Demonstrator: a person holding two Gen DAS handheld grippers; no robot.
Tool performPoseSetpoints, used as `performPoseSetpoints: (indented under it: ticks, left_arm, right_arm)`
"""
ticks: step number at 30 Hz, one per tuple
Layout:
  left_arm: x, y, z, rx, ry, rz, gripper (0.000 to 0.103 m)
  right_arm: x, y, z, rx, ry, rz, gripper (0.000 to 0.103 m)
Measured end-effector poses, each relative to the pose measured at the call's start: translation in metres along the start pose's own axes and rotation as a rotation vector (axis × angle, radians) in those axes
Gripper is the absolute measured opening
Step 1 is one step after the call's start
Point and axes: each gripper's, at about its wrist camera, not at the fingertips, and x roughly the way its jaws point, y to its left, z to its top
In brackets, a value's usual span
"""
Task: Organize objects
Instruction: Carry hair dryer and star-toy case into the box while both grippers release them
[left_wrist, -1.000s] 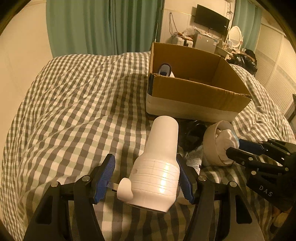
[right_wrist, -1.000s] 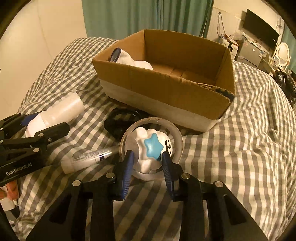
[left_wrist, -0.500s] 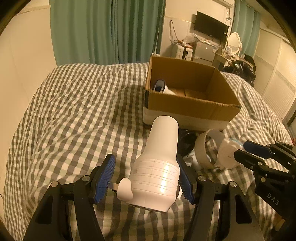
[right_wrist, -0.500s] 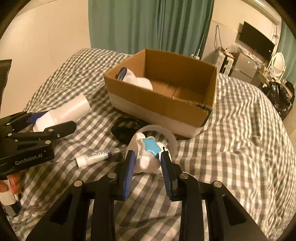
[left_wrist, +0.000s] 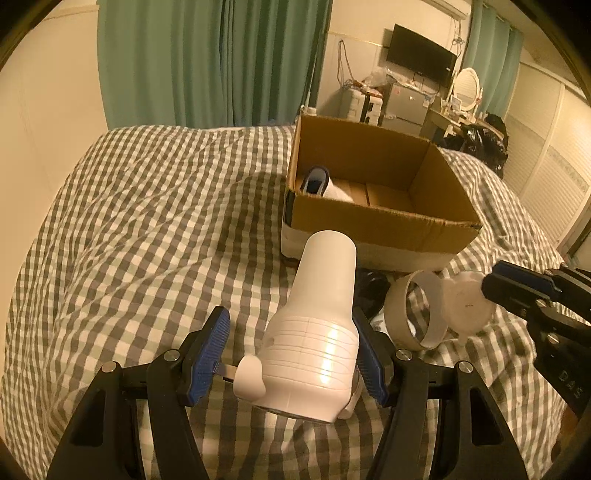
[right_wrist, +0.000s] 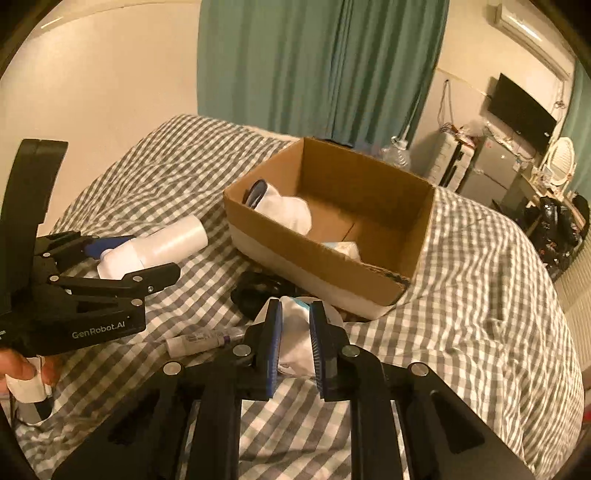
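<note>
My left gripper (left_wrist: 291, 354) holds a white bottle (left_wrist: 317, 317) above the checked bed, its base pointing toward the cardboard box (left_wrist: 376, 221); the left pad stands off the bottle, the right pad touches it. My right gripper (right_wrist: 295, 339) is shut on a white cloud-shaped toy (right_wrist: 295, 347) with a blue star, lifted above the bed; it also shows in the left wrist view (left_wrist: 467, 306). A tape ring (left_wrist: 417, 310) lies just below it. The box (right_wrist: 332, 236) holds a white-and-blue shoe (right_wrist: 280, 206) and a small packet.
A white tube (right_wrist: 199, 338) and a black object (right_wrist: 258, 291) lie on the bed in front of the box. Green curtains, a TV and a dresser stand behind the bed. The bed (left_wrist: 147, 221) stretches out left of the box.
Both grippers have risen and pulled back from the bed. The right one lifted the cloud toy out of the tape ring. The left one keeps the white bottle.
</note>
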Motion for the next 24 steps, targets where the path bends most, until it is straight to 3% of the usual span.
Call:
performPoseSetpoints:
  ticks: [6,12,17,24]
  left_arm:
    - [0.011,0.004,-0.005,-0.006,0.032,0.009,0.067]
    - [-0.001,0.000,0.007,0.011,-0.001,-0.010,0.067]
    - [-0.022,-0.009,0.043,0.033,-0.076,-0.024,0.067]
    - [-0.027,-0.024,0.107,0.083,-0.181,0.017,0.067]
  right_arm:
    - [0.019,-0.006,-0.011,0.038,0.029,-0.004,0.015]
    - [0.005,-0.009,-0.002,0.036,-0.009,-0.014,0.015]
    - [-0.015,-0.011,0.022,0.008,-0.059,-0.022,0.015]
    - [-0.033,-0.026,0.082,-0.013,-0.145,-0.059,0.015]
